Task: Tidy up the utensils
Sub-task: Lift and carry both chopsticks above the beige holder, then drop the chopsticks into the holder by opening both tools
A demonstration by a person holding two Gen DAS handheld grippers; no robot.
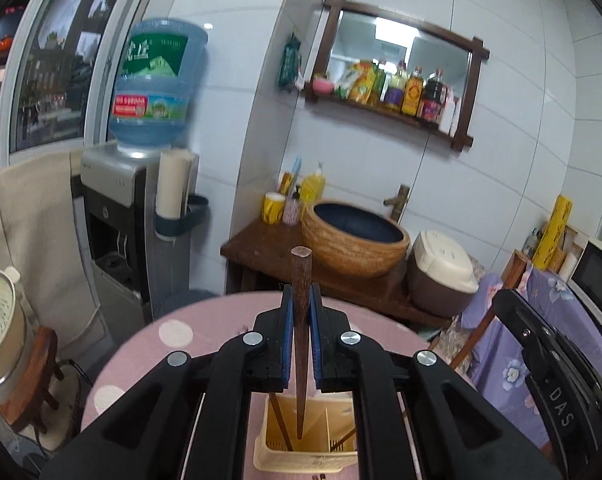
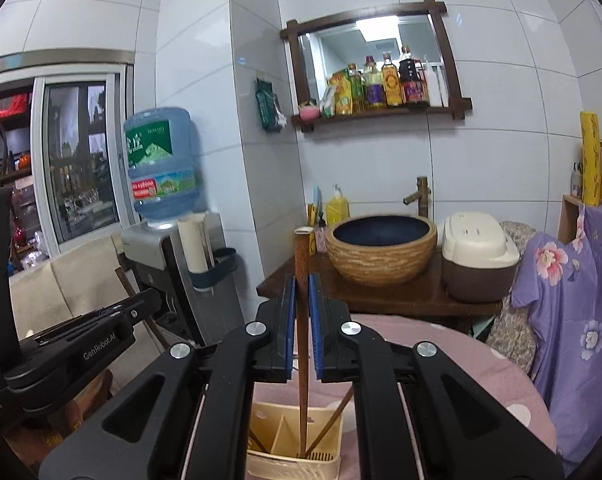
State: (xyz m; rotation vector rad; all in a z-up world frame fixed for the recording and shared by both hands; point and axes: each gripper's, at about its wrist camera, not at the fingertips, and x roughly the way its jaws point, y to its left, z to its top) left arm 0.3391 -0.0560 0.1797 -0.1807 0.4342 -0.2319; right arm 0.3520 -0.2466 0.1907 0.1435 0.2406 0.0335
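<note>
Nearest, a cream holder (image 1: pixel 305 456) stands on the pink table (image 1: pixel 205 320). Above it the left gripper (image 1: pixel 300 312) pinches a dark chopstick (image 1: pixel 300 344), tip in the holder. The right gripper (image 2: pixel 301 312) pinches another chopstick (image 2: pixel 301 300) likewise. Farther off sits a basin (image 2: pixel 381 252).

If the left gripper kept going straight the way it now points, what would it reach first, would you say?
Probably the wooden washstand beyond the pink table. The left gripper, shut on a chopstick, aims at it just left of the basin; depth is uncertain.
</note>
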